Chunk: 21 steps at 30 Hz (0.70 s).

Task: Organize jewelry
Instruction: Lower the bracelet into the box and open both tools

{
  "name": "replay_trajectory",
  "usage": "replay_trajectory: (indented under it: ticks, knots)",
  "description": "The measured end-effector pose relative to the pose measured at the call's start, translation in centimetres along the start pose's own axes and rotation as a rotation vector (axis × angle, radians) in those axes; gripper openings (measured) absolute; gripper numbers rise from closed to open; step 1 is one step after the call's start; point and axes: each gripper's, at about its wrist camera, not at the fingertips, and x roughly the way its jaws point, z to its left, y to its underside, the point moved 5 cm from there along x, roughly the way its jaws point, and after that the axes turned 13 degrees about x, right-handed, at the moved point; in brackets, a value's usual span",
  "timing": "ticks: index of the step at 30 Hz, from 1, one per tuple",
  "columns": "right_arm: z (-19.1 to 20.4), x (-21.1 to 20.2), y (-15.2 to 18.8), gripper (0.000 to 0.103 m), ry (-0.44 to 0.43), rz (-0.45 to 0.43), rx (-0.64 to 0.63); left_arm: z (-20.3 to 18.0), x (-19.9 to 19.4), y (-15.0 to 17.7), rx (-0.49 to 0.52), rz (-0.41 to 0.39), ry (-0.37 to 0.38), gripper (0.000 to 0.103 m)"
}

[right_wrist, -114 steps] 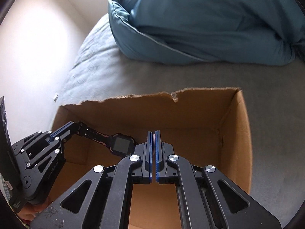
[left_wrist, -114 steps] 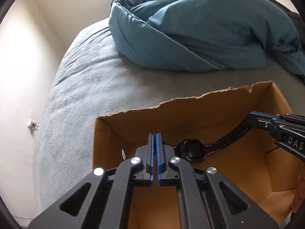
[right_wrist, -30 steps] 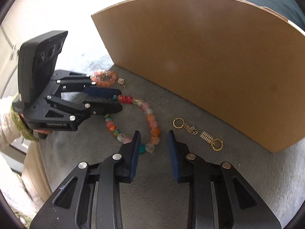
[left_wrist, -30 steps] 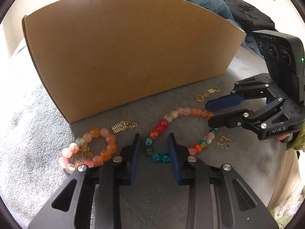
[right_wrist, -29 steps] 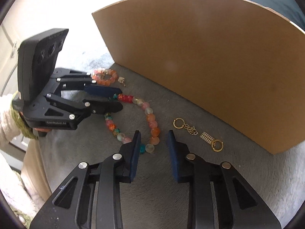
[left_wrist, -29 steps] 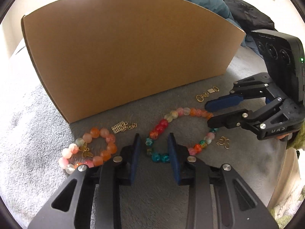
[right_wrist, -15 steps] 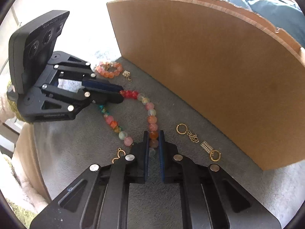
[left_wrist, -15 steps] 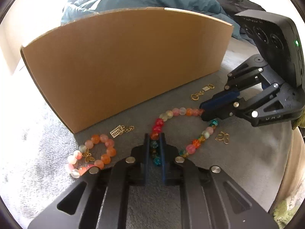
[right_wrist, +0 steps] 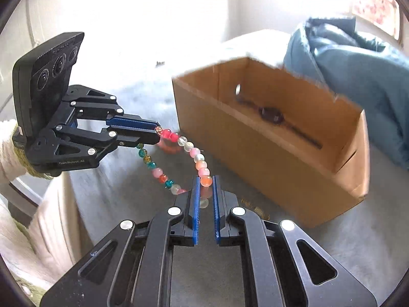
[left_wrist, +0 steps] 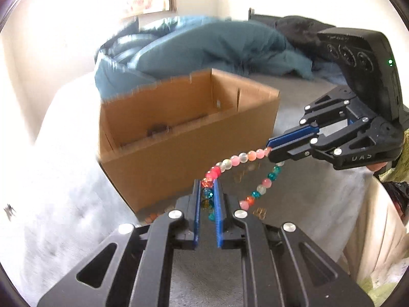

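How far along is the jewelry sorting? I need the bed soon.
Done: a watch lies in the cardboard box. In hand: left gripper and right gripper hold the beaded necklace aloft between them. Left: small gold charms on the bedcover.

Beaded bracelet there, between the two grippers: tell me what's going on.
A person is tidying jewelry on a grey bed. Both handheld grippers are shut on one multicoloured bead bracelet: the left gripper pinches one end, the right gripper the other, with the loop hanging between them above the bedcover. An open cardboard box sits just beyond, with a dark watch already inside.
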Motion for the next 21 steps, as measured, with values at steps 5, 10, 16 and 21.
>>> replay_trajectory:
  ticks: [5, 10, 16, 21]
  knots:
    - [0.5, -3.5, -4.6, 0.007, 0.005, -0.097, -0.015, 1.8, -3.5, -4.2, 0.051, -0.081, -0.068, 0.009]
    - [-1.2, -3.2, -9.5, 0.007, -0.002, -0.109, 0.015, 4.5, -3.1, -7.8, 0.076, -0.104, -0.106, 0.009]
    - [-4.2, 1.4, -12.8, 0.008, -0.032, -0.008, 0.103, 8.8, 2.1, -9.2, 0.026, -0.019, -0.078, 0.009]
    - [-6.1, 7.2, -14.0, 0.008, -0.048, 0.134, 0.182, 11.5, 8.5, -7.8, 0.023, 0.141, -0.07, 0.009]
